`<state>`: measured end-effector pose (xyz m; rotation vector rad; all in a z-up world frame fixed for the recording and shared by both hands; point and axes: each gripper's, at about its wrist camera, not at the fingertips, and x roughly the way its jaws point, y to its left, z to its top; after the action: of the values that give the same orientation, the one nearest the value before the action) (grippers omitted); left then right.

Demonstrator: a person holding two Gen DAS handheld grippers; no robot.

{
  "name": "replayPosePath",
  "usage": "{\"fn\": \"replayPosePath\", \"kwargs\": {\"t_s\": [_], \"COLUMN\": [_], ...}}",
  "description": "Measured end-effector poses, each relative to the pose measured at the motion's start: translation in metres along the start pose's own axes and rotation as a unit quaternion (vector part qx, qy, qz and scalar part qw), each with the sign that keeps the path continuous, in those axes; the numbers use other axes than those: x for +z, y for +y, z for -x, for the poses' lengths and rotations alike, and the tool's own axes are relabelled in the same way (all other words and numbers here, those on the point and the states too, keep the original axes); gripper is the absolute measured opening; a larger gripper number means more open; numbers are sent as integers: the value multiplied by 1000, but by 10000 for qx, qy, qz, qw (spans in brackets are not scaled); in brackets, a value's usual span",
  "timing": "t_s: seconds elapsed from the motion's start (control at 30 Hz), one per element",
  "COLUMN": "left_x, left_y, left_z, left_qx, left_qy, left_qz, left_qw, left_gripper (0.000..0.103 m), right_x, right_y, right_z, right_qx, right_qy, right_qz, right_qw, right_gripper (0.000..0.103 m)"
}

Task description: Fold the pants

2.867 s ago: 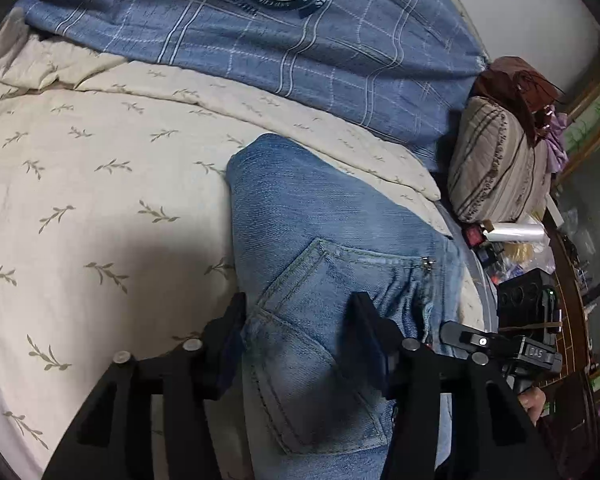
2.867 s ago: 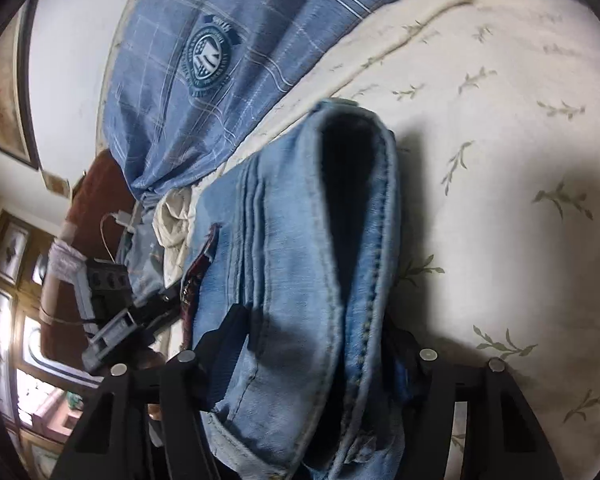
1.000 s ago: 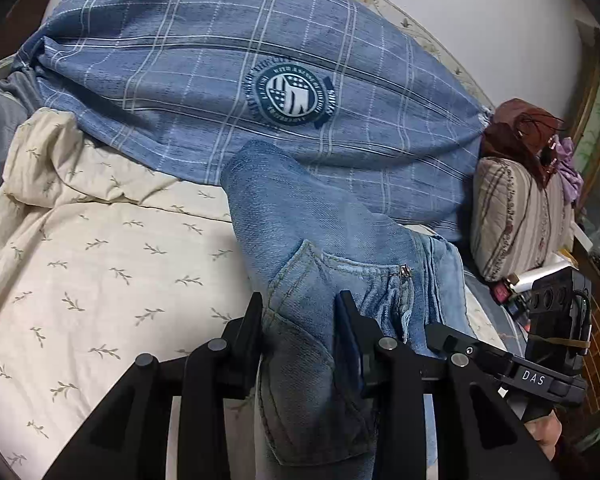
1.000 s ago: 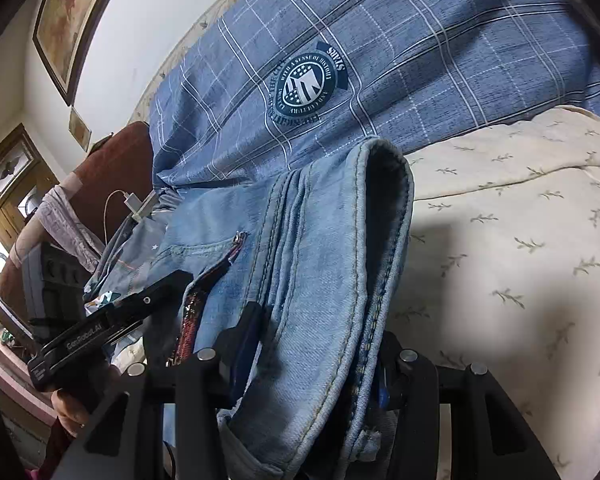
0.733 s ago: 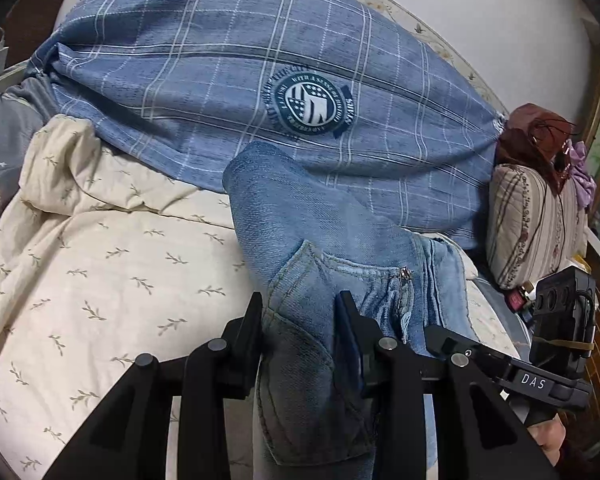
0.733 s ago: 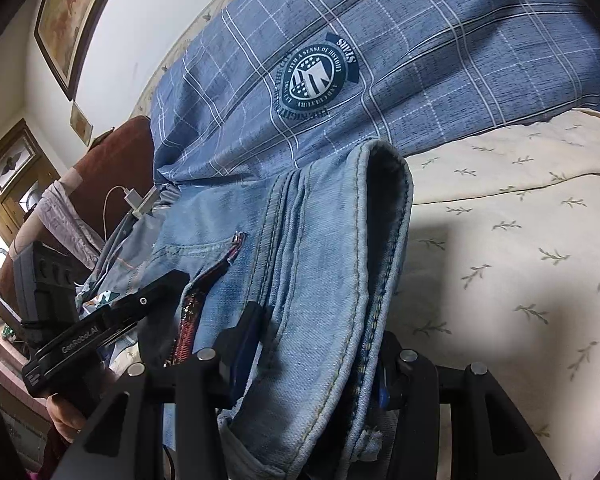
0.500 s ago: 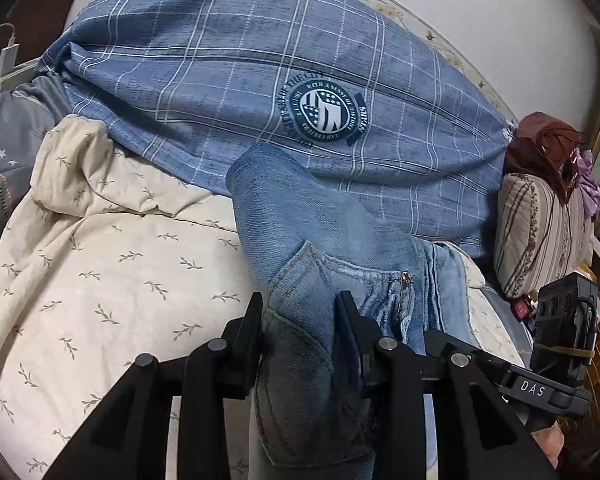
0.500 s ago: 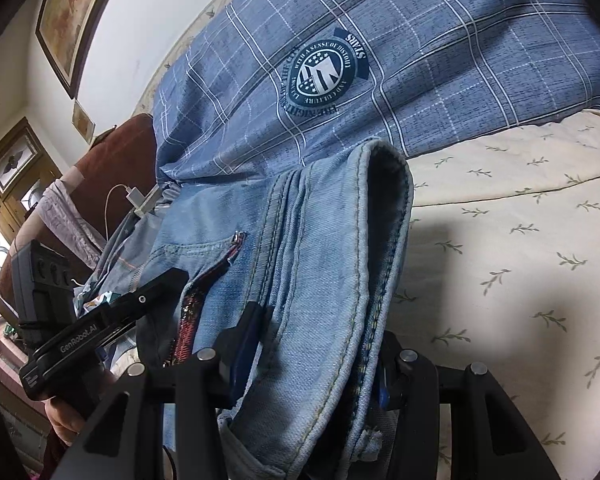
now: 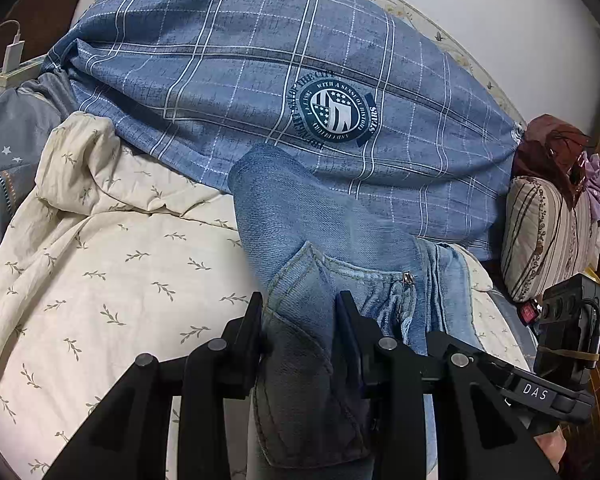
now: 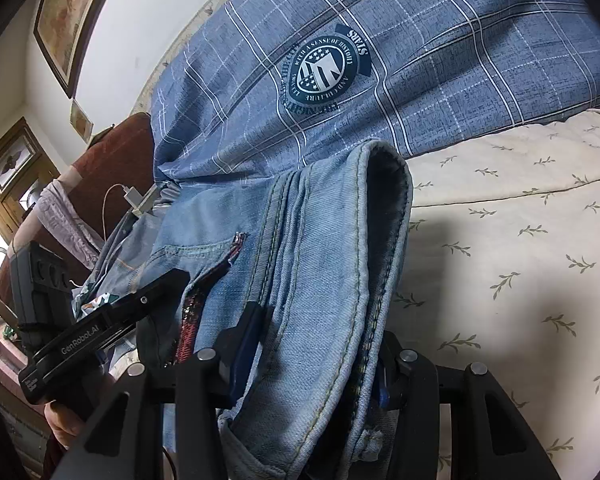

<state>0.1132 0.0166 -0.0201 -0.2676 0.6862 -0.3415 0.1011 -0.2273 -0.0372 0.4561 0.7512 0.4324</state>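
A pair of light blue denim pants (image 9: pixel 324 240) is folded into a thick bundle and held up above the bed between both grippers. My left gripper (image 9: pixel 298 320) is shut on the pants at the back pocket. My right gripper (image 10: pixel 316 344) is shut on the stacked waistband and hem edges of the pants (image 10: pixel 332 248). In the right wrist view the left gripper's body (image 10: pixel 100 328) shows at the left, close beside the pants. In the left wrist view the right gripper's body (image 9: pixel 540 392) shows at the lower right.
A cream leaf-print quilt (image 9: pixel 112 280) covers the bed under the pants. A blue plaid duvet with a round crest (image 9: pixel 332 112) lies behind. A striped pillow (image 9: pixel 548 236) is at the right. A charger and cable (image 10: pixel 134 200) lie by a brown headboard (image 10: pixel 112 152).
Both grippers have lifted the folded pants off the quilt and carried them toward the plaid duvet. The left jaws closed tighter on the pocket since the earliest frame.
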Motion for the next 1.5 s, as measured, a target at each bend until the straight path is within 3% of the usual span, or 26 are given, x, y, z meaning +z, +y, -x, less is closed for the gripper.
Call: {"fn": "replayPosePath", "kwargs": {"t_s": [1.2, 1.5], "left_x": [0, 4], "left_y": [7, 7], "left_z": [-18, -7], "left_qx": [202, 37], "left_qy": [284, 145], "left_qz": [-8, 133], "left_qw": [9994, 9998], "left_gripper": [37, 37], "right_x": [-3, -1], "right_y": [-7, -1], "right_z": [-13, -2], "right_qx": [-167, -42], "right_qy": [253, 57], "right_qz": [-288, -239], "right_qw": [9991, 9997], "right_gripper": [49, 49]}}
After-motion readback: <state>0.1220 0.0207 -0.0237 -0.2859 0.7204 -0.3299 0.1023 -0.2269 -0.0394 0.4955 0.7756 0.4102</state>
